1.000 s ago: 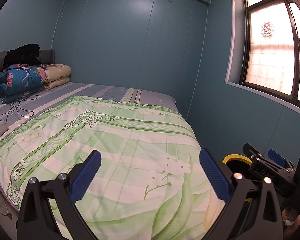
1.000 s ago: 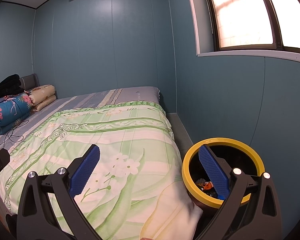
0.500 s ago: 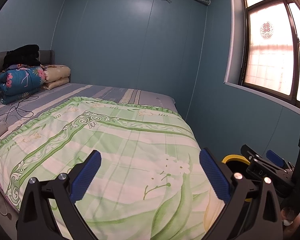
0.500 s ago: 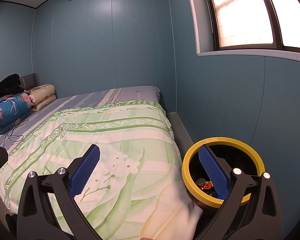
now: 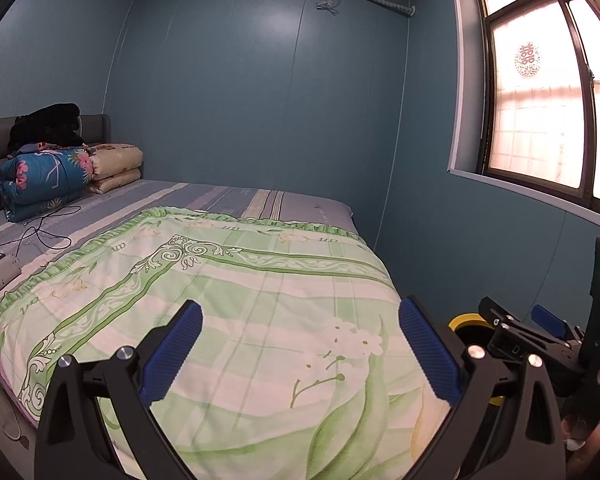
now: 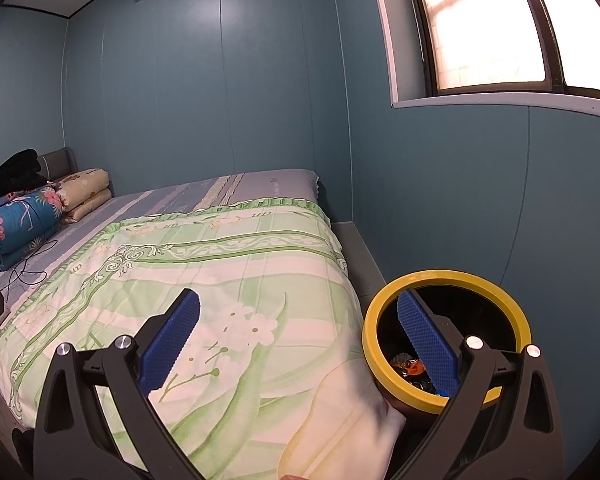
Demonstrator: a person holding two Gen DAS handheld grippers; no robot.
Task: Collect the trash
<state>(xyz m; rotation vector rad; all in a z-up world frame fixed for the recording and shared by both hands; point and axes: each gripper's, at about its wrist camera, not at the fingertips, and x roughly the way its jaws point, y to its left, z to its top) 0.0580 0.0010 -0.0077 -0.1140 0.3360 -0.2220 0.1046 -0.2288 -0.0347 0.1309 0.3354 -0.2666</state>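
Right wrist view is showing the black trash bin with a yellow ring rim [image 6: 446, 338] sitting on the floor at about four o'clock, touching the corner of the bed under its green-and-white floral quilt [image 6: 220, 300], with a few wrappers, one orange [image 6: 414, 367], lying at the bottom. No loose trash is showing on the quilt, so the work is probably nearing its end or pausing for a search. To do that search well, the person is best sweeping both cameras slowly over the quilt, the striped sheet and the strip of floor beside the wall, keeping the bin within reach. The right gripper [image 6: 298, 334] is hovering with its blue-padded jaws spread wide, gripping nothing and touching nothing; its right pad is merely overlapping the bin's mouth in the picture. The left gripper [image 5: 300, 346] is likewise hanging over the quilt, jaws fully parted and empty, with the bin's rim [image 5: 466, 320] peeking at three o'clock.
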